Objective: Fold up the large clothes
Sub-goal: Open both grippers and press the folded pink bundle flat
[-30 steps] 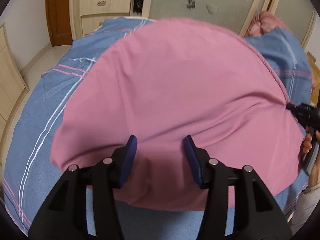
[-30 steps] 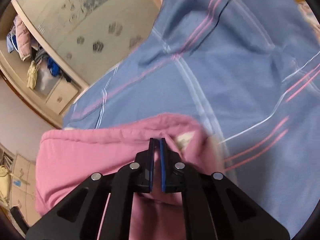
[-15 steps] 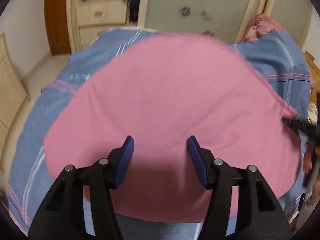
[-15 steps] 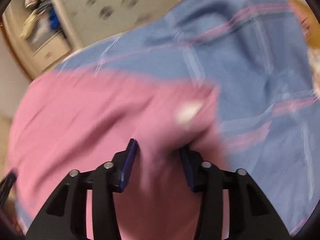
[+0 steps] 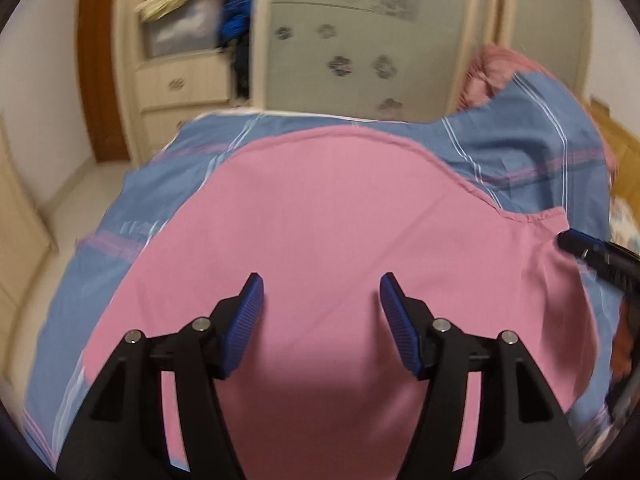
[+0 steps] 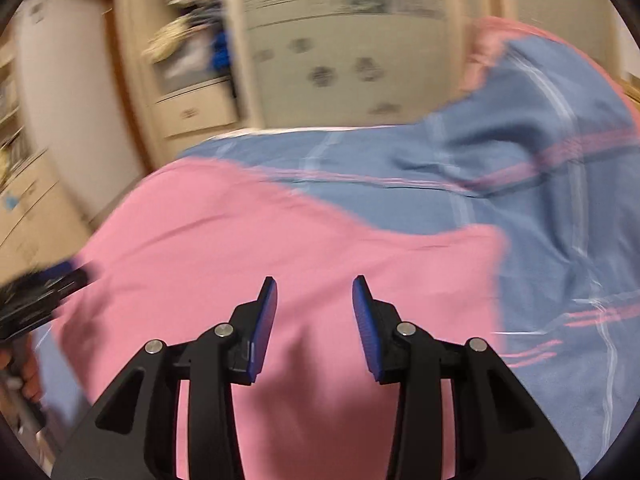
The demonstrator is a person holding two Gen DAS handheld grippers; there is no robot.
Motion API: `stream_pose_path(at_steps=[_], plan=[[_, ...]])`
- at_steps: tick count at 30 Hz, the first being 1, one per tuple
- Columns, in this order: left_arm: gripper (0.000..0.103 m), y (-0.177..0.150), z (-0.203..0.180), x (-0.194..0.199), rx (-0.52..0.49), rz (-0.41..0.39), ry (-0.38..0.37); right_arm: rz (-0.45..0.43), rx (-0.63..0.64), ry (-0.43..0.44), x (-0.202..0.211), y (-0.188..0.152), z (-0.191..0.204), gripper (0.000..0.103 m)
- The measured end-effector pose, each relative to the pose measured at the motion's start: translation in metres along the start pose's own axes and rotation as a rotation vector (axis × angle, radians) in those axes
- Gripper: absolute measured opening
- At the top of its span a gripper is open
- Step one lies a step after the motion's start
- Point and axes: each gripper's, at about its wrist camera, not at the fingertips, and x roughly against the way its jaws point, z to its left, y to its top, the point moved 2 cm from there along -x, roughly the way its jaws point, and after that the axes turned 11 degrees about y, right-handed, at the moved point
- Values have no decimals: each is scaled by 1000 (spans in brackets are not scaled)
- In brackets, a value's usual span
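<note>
Both sets of jaws hang spread and empty: left gripper (image 5: 321,312) and right gripper (image 6: 314,316) hover over the pink garment (image 5: 340,216), spread flat on the blue striped bedspread (image 6: 520,184), likely for smoothing; wardrobe (image 5: 360,32) beyond.

Pink garment (image 5: 340,216): large, plain, smooth cloth, spread flat w/ few creases, lying on top of the bed. Far edge curves round; right side has a stitched hem & a squarish corner (image 6: 486,240). Near edge runs out of view at bottom.
</note>
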Motion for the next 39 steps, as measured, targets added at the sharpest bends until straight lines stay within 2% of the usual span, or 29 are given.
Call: stream_pose_path(at_steps=[3, 5, 7, 8, 9, 11, 12, 13, 15, 17, 19, 22, 25, 26, 27, 29, 31, 32, 33, 34, 35, 37, 39], plan=[[63, 18, -29, -29, -130, 27, 157, 14, 112, -186, -35, 3, 26, 39], [68, 20, -28, -66, -172, 119, 226, 121, 59, -278, -70, 0, 4, 39], [78, 18, -13, -91, -163, 184, 235, 184, -17, -411, -90, -9, -43, 39], [86, 18, -4, -96, -143, 185, 236, 186, -59, -437, -93, -15, -72, 39], [91, 17, 5, -100, -106, 194, 213, 181, -116, -434, -90, -20, -94, 39], [92, 8, 21, -113, -5, 245, 117, 186, -205, -393, -88, -31, -122, 39], [93, 5, 21, -115, 8, 243, 114, 190, -215, -377, -88, -32, -124, 39], [94, 2, 18, -115, -1, 226, 136, 198, -187, -396, -90, -32, -120, 39], [95, -3, 14, -112, 5, 200, 172, 203, -110, -478, -96, -35, -104, 41], [95, -8, 17, -110, 41, 192, 154, 193, -46, -540, -103, -39, -92, 42], [95, -14, 24, -108, 64, 200, 114, 167, -31, -555, -103, -43, -87, 42], [95, -22, 31, -103, 70, 204, 92, 132, -78, -503, -89, -51, -98, 43], [94, -25, 26, -93, 68, 154, 121, 114, -113, -455, -75, -54, -107, 49], [90, -26, 27, -79, 74, 132, 125, 112, -117, -437, -72, -51, -106, 62], [86, -27, 28, -67, 85, 115, 119, 91, -117, -407, -63, -47, -101, 82], [85, -27, 35, -40, 121, 71, 74, 21, -97, -341, -43, -38, -84, 102], [84, -28, 41, -16, 141, 33, 66, -40, -63, -269, -27, -28, -55, 101], [81, -26, 42, -11, 140, 22, 71, -54, -57, -236, -22, -21, -41, 88], [76, -25, 43, -6, 144, 16, 73, -53, -58, -200, -21, -13, -28, 64], [75, -27, 45, 1, 157, 14, 70, -44, -70, -161, -22, -4, -14, 56], [74, -31, 48, 6, 176, 14, 62, -34, -84, -105, -25, 7, 1, 53], [73, -35, 54, 8, 180, 19, 44, -8, -49, -8, -39, 30, 37, 53], [73, -43, 59, 11, 179, 20, 47, 28, 28, 11, -59, 49, 70, 52]])
